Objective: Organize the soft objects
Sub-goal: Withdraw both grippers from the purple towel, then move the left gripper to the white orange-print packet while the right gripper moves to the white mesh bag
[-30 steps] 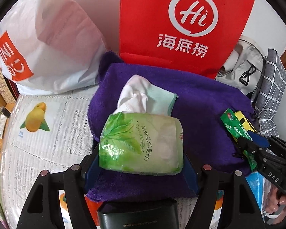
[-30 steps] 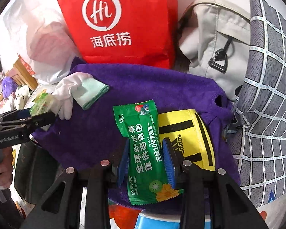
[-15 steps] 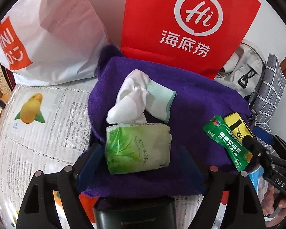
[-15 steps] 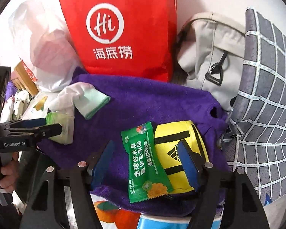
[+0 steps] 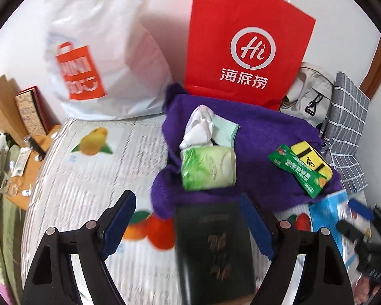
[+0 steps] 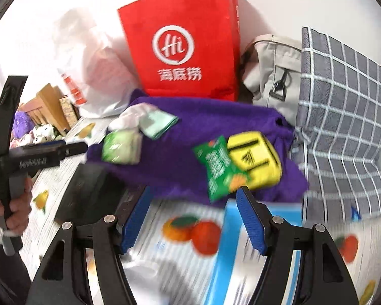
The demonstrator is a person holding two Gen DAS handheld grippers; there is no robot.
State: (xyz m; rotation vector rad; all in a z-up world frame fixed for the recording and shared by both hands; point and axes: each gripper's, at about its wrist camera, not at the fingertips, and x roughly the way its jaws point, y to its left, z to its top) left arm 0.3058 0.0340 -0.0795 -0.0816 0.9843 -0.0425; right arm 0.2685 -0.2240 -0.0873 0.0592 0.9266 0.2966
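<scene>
A purple towel (image 5: 266, 137) lies in front of the red paper bag (image 5: 246, 48). On it rest a green tissue pack (image 5: 207, 166), a white glove with a mint cloth (image 5: 198, 127), a green snack packet (image 5: 299, 172) and a yellow pouch (image 5: 312, 157). My left gripper (image 5: 188, 218) is open, back from the towel's near edge, over a black booklet (image 5: 213, 249) that its pads do not touch. My right gripper (image 6: 194, 213) is open too, empty, short of the snack packet (image 6: 218, 167) and yellow pouch (image 6: 254, 160).
A white plastic bag (image 5: 101, 71) stands left of the red bag. A beige bag (image 6: 271, 76) and a grey checked cushion (image 6: 343, 106) are on the right. A blue pack (image 6: 231, 254) lies on the fruit-print cover. A wooden shelf (image 5: 25, 157) with clutter is far left.
The left jaws opened and let go of the tissue pack; the right jaws released the green snack packet. Both grippers pulled back and up from the towel, leaving both packs on it.
</scene>
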